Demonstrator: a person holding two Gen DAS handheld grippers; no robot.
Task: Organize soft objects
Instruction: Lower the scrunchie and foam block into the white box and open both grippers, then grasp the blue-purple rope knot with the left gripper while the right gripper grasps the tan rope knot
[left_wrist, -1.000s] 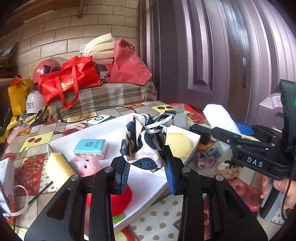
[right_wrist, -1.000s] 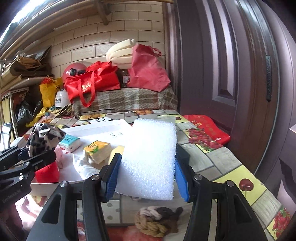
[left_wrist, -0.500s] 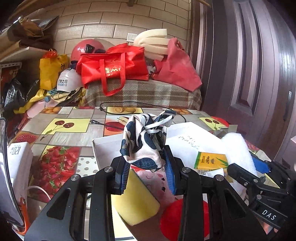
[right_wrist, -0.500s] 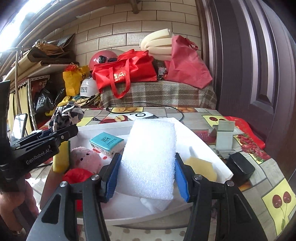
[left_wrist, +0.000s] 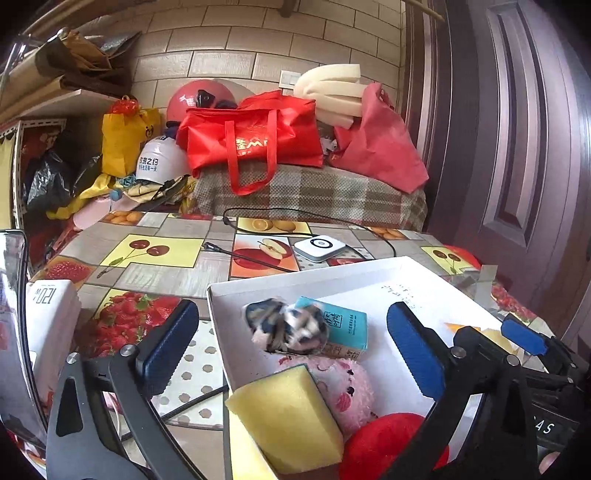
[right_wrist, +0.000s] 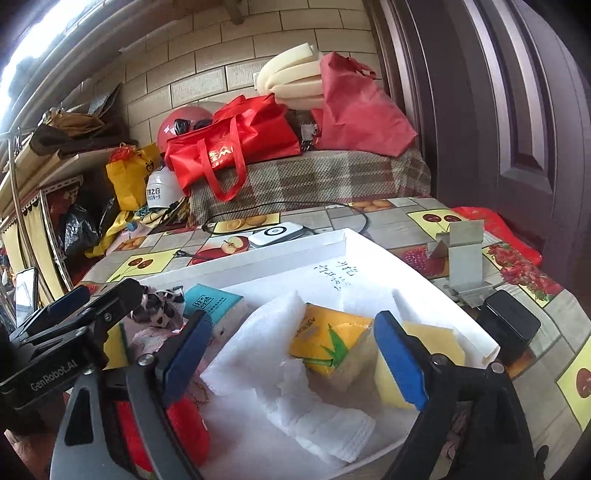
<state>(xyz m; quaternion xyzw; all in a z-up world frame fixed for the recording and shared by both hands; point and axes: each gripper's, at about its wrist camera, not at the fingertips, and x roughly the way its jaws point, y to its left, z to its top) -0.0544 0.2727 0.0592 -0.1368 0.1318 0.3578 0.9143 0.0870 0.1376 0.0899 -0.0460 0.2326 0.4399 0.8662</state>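
Both grippers' fingers just opened, empty: spotted pouch (left_wrist: 286, 328) crumpled in white box (left_wrist: 225, 325); foam sheet (right_wrist: 258, 343) lying lengthwise away.

The white tray (left_wrist: 369, 267) looks like matt card. The tablecloth (left_wrist: 155, 273) is glossy. The yellow sponge (left_wrist: 291, 417) is porous foam, the pink toy (left_wrist: 347, 387) plush.

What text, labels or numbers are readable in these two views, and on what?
"GenRobot.AI": black body of the left claw.
"120": white box at the table's left edge.
"AS": visible end of a word on the right claw's black body.
Chinese characters, not legible to me: red tote bag, white helmet, teal tissue pack, yellow tissue pack, handwriting inside the white cardboard tray.
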